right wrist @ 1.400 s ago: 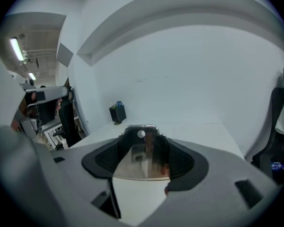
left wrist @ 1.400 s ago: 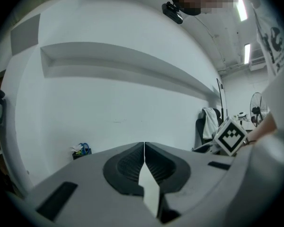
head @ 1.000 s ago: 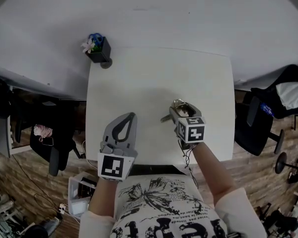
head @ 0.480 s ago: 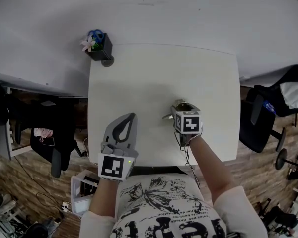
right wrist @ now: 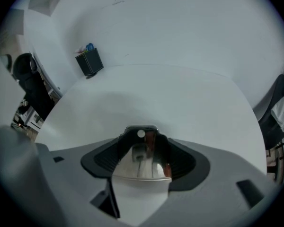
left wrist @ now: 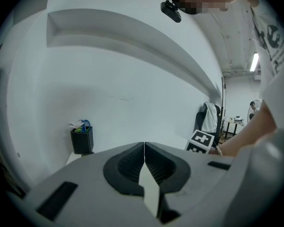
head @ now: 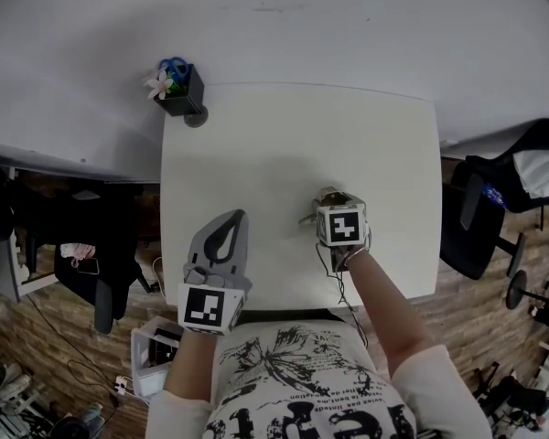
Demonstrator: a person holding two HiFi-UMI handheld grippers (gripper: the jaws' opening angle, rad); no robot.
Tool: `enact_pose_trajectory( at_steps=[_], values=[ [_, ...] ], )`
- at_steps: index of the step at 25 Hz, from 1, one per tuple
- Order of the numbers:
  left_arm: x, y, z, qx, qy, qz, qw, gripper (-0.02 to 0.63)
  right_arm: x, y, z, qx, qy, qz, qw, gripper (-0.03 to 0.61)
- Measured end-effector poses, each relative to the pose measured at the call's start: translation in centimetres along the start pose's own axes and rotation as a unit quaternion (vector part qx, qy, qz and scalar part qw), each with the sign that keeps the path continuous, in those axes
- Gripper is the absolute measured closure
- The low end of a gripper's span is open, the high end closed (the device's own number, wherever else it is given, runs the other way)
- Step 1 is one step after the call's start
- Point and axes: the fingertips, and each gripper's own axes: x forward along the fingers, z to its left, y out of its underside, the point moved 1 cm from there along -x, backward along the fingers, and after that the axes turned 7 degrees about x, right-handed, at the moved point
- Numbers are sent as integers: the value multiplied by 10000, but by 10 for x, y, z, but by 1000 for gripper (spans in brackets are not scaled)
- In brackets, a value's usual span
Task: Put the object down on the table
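A shiny metal cup (head: 330,198) with a short handle pointing left sits between the jaws of my right gripper (head: 334,196), low over the white table (head: 256,154) right of its middle. In the right gripper view the cup (right wrist: 142,161) fills the gap and the right gripper (right wrist: 141,141) is shut on it. Whether the cup touches the tabletop is hidden. My left gripper (head: 237,218) hangs over the table's near left part, its jaws shut and empty. The left gripper view shows the left gripper (left wrist: 144,149) with jaws pressed together.
A black holder (head: 181,91) with a flower and blue scissors stands at the table's far left corner, also seen as a black holder (right wrist: 89,62) in the right gripper view. Dark office chairs (head: 473,229) stand right of the table, another chair (head: 93,265) to the left.
My right gripper has shifted slightly left and tipped more steeply down with the cup still held. The left gripper has barely moved.
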Motion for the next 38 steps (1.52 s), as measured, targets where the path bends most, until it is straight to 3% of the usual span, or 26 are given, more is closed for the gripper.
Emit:
enact_pose_trajectory(
  at_steps=[2, 4, 7, 9, 11, 13, 17, 21, 27, 33, 38],
  values=[
    [0, -3, -1, 13, 16, -18, 10000, 603, -3, -1, 1, 119, -97, -10, 9999, 245],
    [0, -8, -3, -16, 49, 32, 10000, 603, -12, -6, 2, 257, -178, -207, 9993, 243],
    [0, -14, -3, 139, 12, -146, 9998, 602, -36, -21, 8, 390, -382, -648, 9964, 292],
    [0, -23, -2, 191, -26, -267, 9995, 602, -55, -32, 12, 443, -541, -931, 9932, 399],
    [-1, -35, -4, 150, -32, -319, 9994, 601, -76, -42, 18, 384, -673, -1169, 9901, 407],
    [-4, -44, -5, 181, -51, -410, 9990, 601, -98, -53, 18, 294, -662, -1457, 9867, 437],
    [-14, -64, -11, 354, -78, -634, 9973, 601, -152, -77, 18, 131, -596, -2307, 9711, 566],
    [-25, -89, -17, 505, -114, -843, 9951, 601, -205, -95, 20, -122, -669, -3157, 9464, 584],
    [-43, -122, -21, 723, -201, -1111, 9910, 601, -286, -111, 26, -503, -925, -4416, 8910, 584],
    [-62, -148, -19, 703, -381, -1329, 9879, 601, -344, -103, 31, -875, -1168, -5148, 8448, 586],
    [-70, -158, -24, 759, -365, -1434, 9861, 601, -368, -97, 30, -881, -1214, -5546, 8185, 586]
  ],
)
